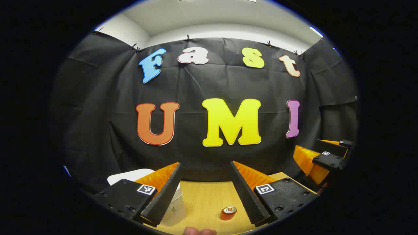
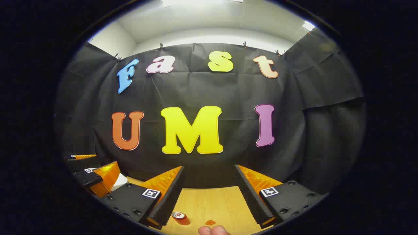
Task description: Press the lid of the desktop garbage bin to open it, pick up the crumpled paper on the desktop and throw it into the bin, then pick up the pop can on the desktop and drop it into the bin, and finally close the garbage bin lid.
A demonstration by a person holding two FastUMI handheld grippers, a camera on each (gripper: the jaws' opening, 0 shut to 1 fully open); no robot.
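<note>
Bin [image 1: 174, 199], white plastic with its lid, stood on the pale wooden bench [image 1: 205, 199] behind my left claw [image 1: 205, 195]. I held both claws spread and empty, right claw [image 2: 209, 199] too. Red pop can [image 2: 180, 217] stood nearby. I judged nothing begun; pressing the lid came next.

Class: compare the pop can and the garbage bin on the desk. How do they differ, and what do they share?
The pop can is red with a silver top; the garbage bin is white. The can is much smaller than the bin. The can stands in the open; the bin sits partly behind the left gripper's fingers. Both rest on the wooden desk.
</note>
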